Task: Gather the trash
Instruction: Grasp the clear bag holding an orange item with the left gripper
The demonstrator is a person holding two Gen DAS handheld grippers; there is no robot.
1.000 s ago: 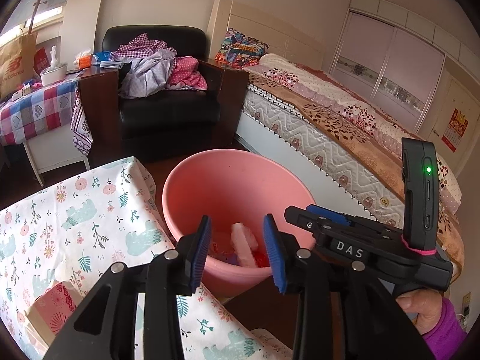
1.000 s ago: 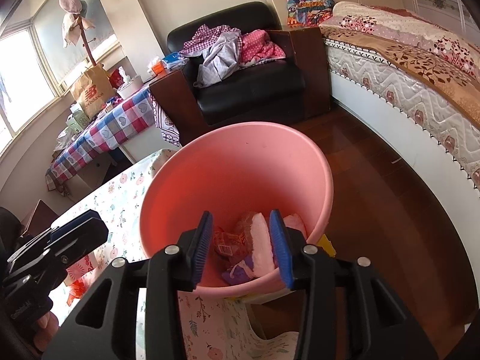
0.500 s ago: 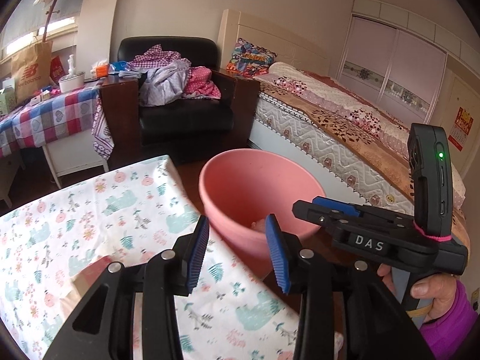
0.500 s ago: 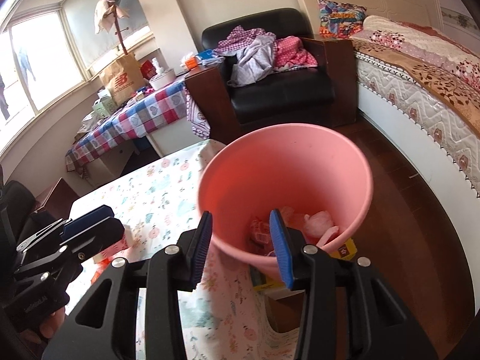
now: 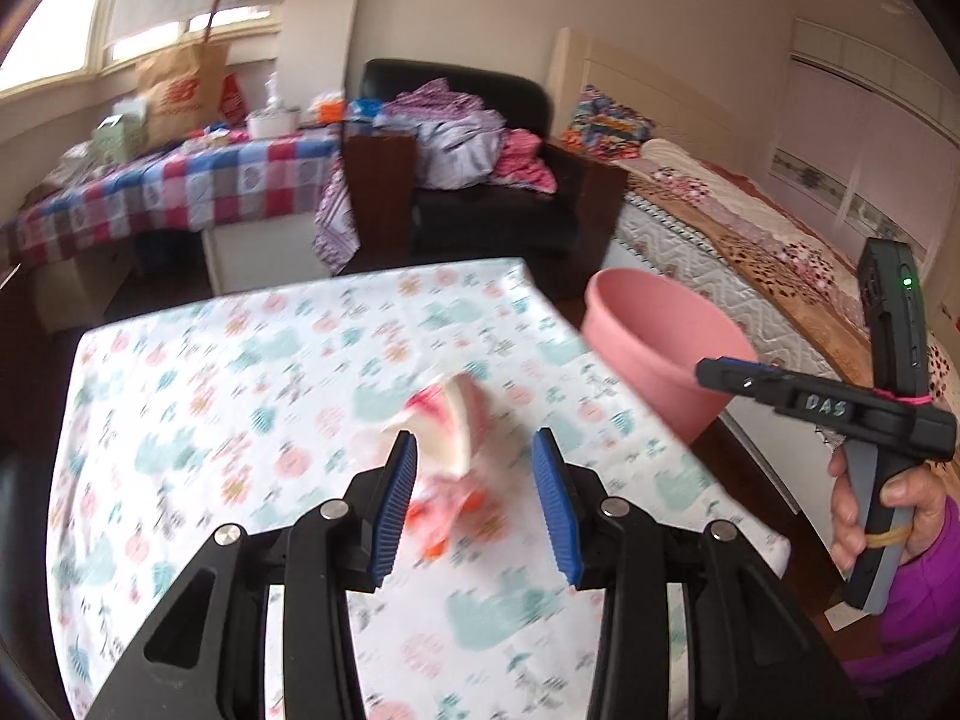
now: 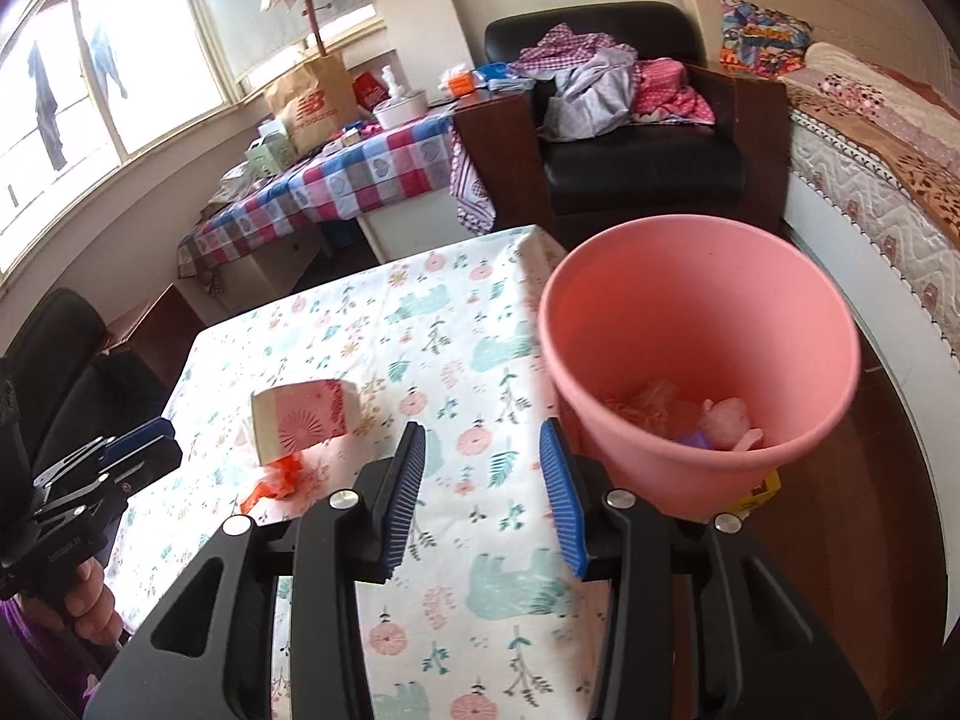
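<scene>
Left wrist view: the left gripper [image 5: 474,495] hangs over a desk [image 5: 180,420] covered in a smooth white cloth printed with teal bears and pink flowers. Its two black fingers [image 5: 396,495], faced with ribbed blue pads, stand wide apart and grip nothing. Between them, toward 12 o'clock, lies a small cardboard box [image 5: 447,420], pale with a pink pattern, blurred by motion. A crumpled orange-red wrapper [image 5: 441,525] lies just beside it on the cloth. At 2 o'clock a round pink plastic bin [image 5: 660,354] stands past the desk's corner. At 3 o'clock a hand in a purple sleeve holds the right gripper [image 5: 729,369], seen side-on.

Right wrist view: the right gripper [image 6: 483,495] hovers above the desk's [image 6: 420,330] near edge, its ribbed blue-padded fingers [image 6: 561,495] wide apart and holding nothing. The pink bin [image 6: 708,300], smooth and tapering toward its base, sits at 1 o'clock, just off the desk's side. Inside it rest crumpled pink and purple scraps [image 6: 720,423]. At 10 o'clock the box [image 6: 303,417] lies on the cloth, wedge-like, with a pink sunburst face. The orange-red wrapper [image 6: 279,477] touches its near corner. At 9 o'clock the left gripper [image 6: 141,441] points in toward the box. Beyond the desk stand a black leather armchair [image 6: 636,162] heaped with clothes and a quilted bed [image 6: 870,180].
</scene>
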